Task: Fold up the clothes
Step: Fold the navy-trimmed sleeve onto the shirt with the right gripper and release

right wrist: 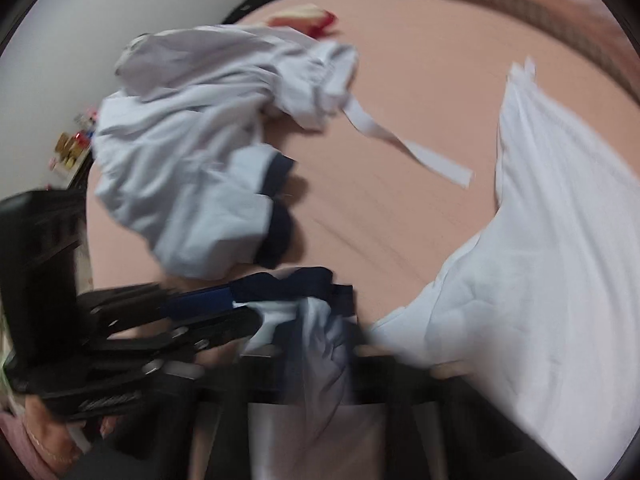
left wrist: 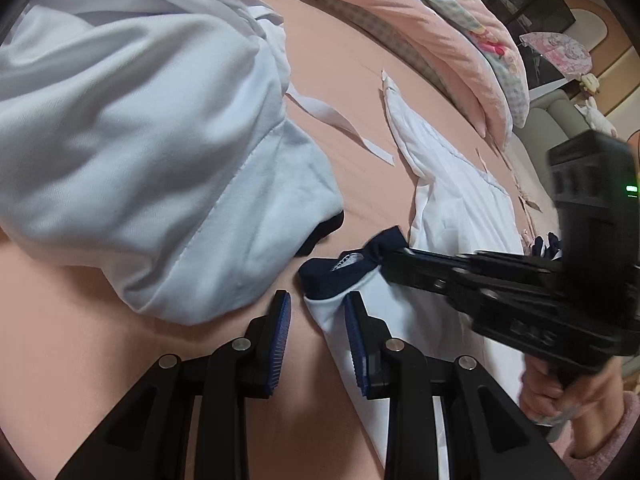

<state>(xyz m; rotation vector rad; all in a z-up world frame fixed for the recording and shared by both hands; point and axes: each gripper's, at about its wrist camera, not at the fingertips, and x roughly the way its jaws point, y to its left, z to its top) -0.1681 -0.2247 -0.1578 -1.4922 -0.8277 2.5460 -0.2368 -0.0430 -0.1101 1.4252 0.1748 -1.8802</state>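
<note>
A: Two garments on the bed, neither folded as far as the views show. Pale blue top lies in a crumpled heap, navy cuffs sticking out, far from both grippers' tips. White garment is spread loosely to the right, with a navy-trimmed end near the grippers.

B: Progress?

A: Early, by my read. No flat panels, no stacked pieces. Everything is left: flatten, fold, set aside, both items.

B: Grippers?

A: Left gripper sits with a narrow gap; white cloth just under the navy trim lies between the blue pads, but whether they press on it is unclear. Right gripper comes in from the right, fingers closed together at the navy bow on that same trim. Its own view is motion-blurred, yet bunched pale cloth sits right at its tips, so it looks pinched.

B: Counts?

A: Two garments, two grippers, one loose white strap on the sheet between the garments, one pink quilt piled at the far edge. One hand visible on the right gripper's handle.
</note>
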